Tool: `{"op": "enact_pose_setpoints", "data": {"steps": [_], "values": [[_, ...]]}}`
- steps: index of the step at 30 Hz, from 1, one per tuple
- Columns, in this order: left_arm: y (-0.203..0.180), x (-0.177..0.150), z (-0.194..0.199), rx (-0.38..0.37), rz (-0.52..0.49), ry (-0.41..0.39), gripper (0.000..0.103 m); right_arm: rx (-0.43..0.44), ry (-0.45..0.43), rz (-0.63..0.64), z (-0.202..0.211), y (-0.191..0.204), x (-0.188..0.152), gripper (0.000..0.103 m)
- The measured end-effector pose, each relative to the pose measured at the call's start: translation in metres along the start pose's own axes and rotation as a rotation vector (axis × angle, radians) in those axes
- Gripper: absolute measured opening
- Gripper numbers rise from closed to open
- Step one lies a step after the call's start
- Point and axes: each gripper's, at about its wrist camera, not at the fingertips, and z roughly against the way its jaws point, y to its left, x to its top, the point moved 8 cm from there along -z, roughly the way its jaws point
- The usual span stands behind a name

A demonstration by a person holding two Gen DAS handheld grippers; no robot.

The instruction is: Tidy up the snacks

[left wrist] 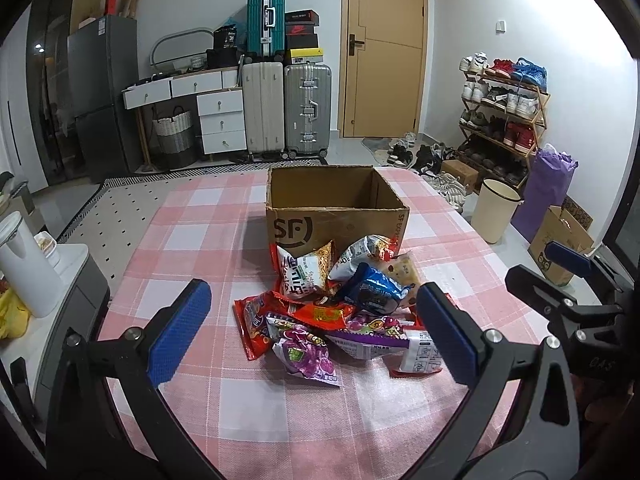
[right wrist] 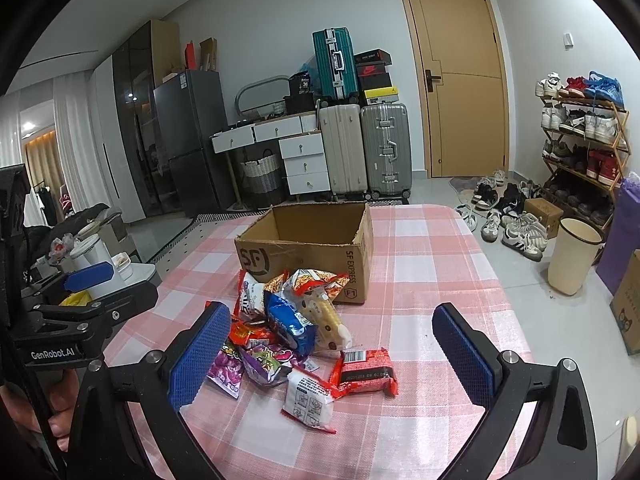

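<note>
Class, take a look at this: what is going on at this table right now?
A person holds a two-finger gripper in each hand over a pink checked tablecloth. The left gripper and right gripper are both open and hold nothing. A pile of snack packets lies in front of an open cardboard box, which appears empty. No packet is boxed yet.

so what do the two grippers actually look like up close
Both match: the left gripper and right gripper each have a black frame with triangular cut-outs, silver round bolts at the joints, and two flat fingers faced with textured blue pads. In the right wrist view the left gripper's body carries white "GenRobot.AI" lettering. No cables or sleeves are visible.
</note>
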Motion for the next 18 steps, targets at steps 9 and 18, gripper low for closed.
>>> {"op": "enact_pose_setpoints", "data": {"steps": [9,18], "values": [[-0.0014,-0.0018,-0.0028,0.001,-0.004,0.006,0.102,0.013,-0.009,-0.002,0.001,0.0057,-0.0008,0.103],[-0.002,-0.0022,-0.0022,0.007,-0.006,0.005,0.102,0.01,-0.013,-0.004,0.0027,0.0042,-0.0002,0.103]]}}
